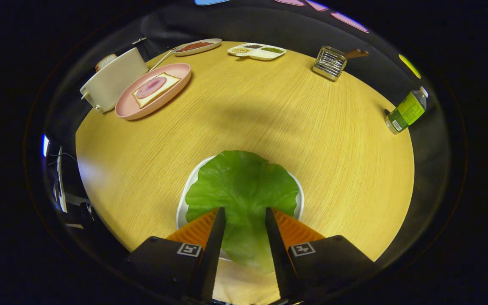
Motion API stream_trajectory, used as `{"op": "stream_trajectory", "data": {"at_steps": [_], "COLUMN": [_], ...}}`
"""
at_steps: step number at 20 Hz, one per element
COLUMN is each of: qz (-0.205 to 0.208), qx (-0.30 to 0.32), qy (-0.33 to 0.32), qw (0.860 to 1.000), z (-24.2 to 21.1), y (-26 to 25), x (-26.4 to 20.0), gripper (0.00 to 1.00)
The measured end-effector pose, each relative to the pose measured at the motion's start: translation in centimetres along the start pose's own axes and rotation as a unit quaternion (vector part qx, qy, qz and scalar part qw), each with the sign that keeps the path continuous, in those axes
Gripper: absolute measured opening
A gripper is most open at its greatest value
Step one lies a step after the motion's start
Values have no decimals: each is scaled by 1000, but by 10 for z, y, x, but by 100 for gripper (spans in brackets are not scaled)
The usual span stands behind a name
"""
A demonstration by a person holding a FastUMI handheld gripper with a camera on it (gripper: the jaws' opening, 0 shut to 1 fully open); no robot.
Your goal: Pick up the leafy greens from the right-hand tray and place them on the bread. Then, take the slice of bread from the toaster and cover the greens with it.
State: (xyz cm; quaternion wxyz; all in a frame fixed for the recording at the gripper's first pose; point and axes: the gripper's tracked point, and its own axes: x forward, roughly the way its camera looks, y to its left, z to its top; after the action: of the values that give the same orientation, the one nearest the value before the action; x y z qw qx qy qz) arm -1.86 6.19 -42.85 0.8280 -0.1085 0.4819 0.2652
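My fingers (244, 214) stand spread either side of the leafy greens (242, 186) on their white tray (181, 207), not pinching them.

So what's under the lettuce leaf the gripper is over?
A white tray lies under the lettuce leaf; only its rim shows, the rest is covered. The open gripper straddles the leaf.

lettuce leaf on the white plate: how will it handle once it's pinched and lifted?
Probably floppy: the lettuce leaf looks thin and ruffled, spreading past the white plate, so its free edges would likely droop. Likely very light, so it may shift or flutter when moved. The gripper is open with the leaf's stem end between its fingers; a pinch there may crease or tear it.
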Motion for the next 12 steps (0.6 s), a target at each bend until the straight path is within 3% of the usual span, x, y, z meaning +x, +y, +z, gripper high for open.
{"op": "stream_trajectory", "data": {"at_steps": [3, 4, 12], "qz": [-2, 0, 8], "qx": [7, 11, 53], "qy": [-3, -1, -75], "qw": [1000, 1000, 996], "z": [0, -1, 32], "y": [-2, -3, 9], "x": [-4, -1, -62], "gripper": [14, 8, 6]}}
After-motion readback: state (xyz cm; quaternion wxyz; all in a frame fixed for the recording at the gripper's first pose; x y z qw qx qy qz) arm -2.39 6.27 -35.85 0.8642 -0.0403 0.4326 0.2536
